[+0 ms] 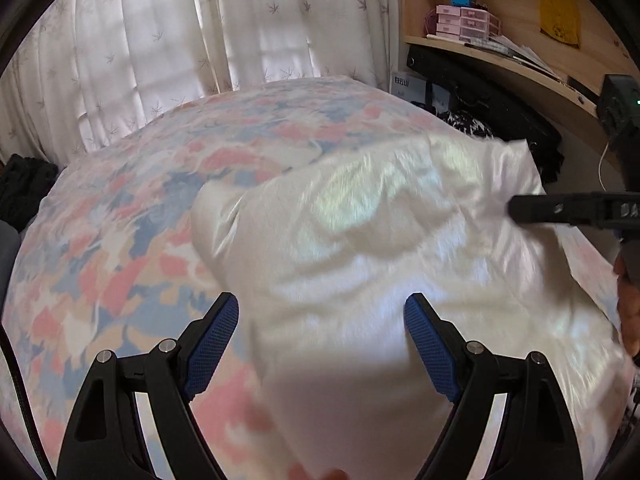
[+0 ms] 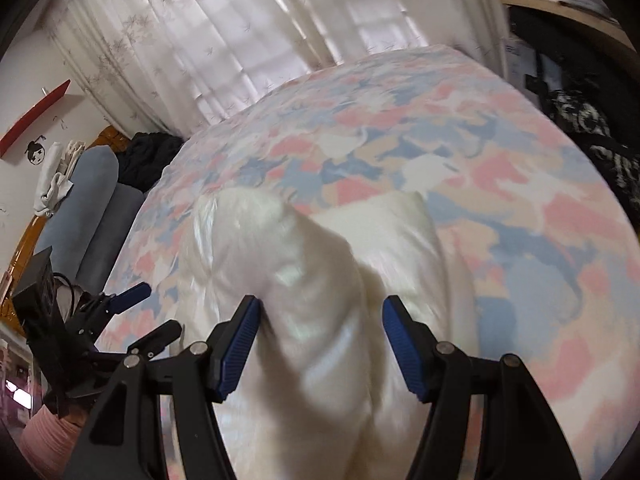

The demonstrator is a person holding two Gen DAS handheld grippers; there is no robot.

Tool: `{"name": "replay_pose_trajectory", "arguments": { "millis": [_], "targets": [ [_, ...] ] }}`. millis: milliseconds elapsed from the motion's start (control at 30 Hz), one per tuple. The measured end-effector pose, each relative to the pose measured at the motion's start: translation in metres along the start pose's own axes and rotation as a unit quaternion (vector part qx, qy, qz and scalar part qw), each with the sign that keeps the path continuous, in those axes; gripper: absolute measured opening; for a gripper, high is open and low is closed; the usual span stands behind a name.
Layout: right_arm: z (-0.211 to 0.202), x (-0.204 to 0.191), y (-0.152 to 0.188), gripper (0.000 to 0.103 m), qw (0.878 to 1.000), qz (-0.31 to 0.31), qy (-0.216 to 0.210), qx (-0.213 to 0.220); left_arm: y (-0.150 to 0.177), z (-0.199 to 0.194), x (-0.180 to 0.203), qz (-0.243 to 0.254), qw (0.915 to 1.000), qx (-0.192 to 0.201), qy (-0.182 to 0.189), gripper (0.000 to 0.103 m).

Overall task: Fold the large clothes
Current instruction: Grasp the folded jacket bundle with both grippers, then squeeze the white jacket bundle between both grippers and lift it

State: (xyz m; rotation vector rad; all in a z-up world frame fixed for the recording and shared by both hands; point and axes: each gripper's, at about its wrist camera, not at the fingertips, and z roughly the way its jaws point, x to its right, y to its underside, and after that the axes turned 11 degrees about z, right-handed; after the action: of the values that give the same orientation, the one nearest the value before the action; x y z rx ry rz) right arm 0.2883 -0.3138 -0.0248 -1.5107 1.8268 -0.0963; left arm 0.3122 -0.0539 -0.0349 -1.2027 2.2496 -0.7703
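Note:
A large shiny white garment [image 1: 360, 248] lies crumpled on a bed with a pink, blue and cream patterned cover [image 1: 120, 240]. My left gripper [image 1: 322, 320] is open just above the garment's near edge, holding nothing. My right gripper [image 2: 318, 324] is open, with a raised fold of the same white garment [image 2: 312, 280] bulging between its blue pads; the cloth touches the left pad [image 2: 240, 344]. The right gripper's black finger also shows at the right of the left wrist view [image 1: 560, 208]. The left gripper shows at the lower left of the right wrist view [image 2: 120, 312].
White leaf-print curtains [image 1: 200, 40] hang behind the bed. A wooden shelf [image 1: 500, 56] with pink drawers and papers stands at the right, dark items below it. A dark garment [image 2: 148, 156] and grey-blue cushions [image 2: 84, 208] lie at the bed's left.

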Motion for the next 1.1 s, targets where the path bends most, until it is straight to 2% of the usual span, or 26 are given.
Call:
{"name": "replay_pose_trajectory", "arguments": {
  "millis": [100, 133, 167, 200, 333, 467, 567, 633, 833, 933, 1100],
  "targets": [
    [0.026, 0.002, -0.013, 0.064, 1.000, 0.006, -0.018, -0.010, -0.013, 0.020, 0.001, -0.003, 1.0000, 0.005, -0.003, 0.084],
    [0.030, 0.003, -0.015, 0.060, 1.000, 0.008, -0.023, -0.011, -0.017, 0.027, 0.002, -0.003, 1.0000, 0.004, -0.008, 0.084],
    [0.036, 0.005, -0.017, 0.051, 1.000, 0.011, -0.024, -0.010, -0.022, 0.033, 0.004, -0.002, 0.9999, 0.002, -0.013, 0.084],
    [0.040, 0.008, -0.016, 0.037, 1.000, 0.007, -0.025, -0.010, -0.027, 0.039, 0.005, -0.001, 0.9998, 0.002, -0.018, 0.084],
    [0.025, 0.019, -0.011, 0.025, 1.000, 0.009, -0.016, 0.015, -0.044, 0.048, 0.016, -0.001, 0.9999, 0.012, -0.001, 0.084],
    [-0.004, 0.045, 0.001, 0.024, 0.998, 0.037, -0.008, 0.043, -0.053, 0.053, 0.051, 0.033, 0.9992, 0.017, 0.017, 0.084],
    [-0.004, 0.067, 0.012, 0.024, 0.997, 0.059, 0.006, 0.050, -0.055, 0.062, 0.075, 0.066, 0.9977, 0.014, 0.009, 0.088],
    [0.004, 0.084, 0.020, 0.025, 0.995, 0.082, 0.000, 0.051, -0.055, 0.070, 0.086, 0.077, 0.9970, 0.010, 0.004, 0.092],
    [0.018, 0.108, 0.038, 0.028, 0.991, 0.109, -0.017, 0.079, -0.050, 0.087, 0.099, 0.074, 0.9973, 0.005, 0.003, 0.102],
    [0.023, 0.115, 0.045, 0.029, 0.988, 0.118, -0.027, 0.091, -0.045, 0.092, 0.101, 0.074, 0.9972, 0.007, 0.001, 0.102],
    [0.033, 0.121, 0.046, 0.030, 0.987, 0.125, -0.038, 0.089, -0.036, 0.100, 0.094, 0.055, 0.9984, 0.006, 0.007, 0.102]
  ]
}}
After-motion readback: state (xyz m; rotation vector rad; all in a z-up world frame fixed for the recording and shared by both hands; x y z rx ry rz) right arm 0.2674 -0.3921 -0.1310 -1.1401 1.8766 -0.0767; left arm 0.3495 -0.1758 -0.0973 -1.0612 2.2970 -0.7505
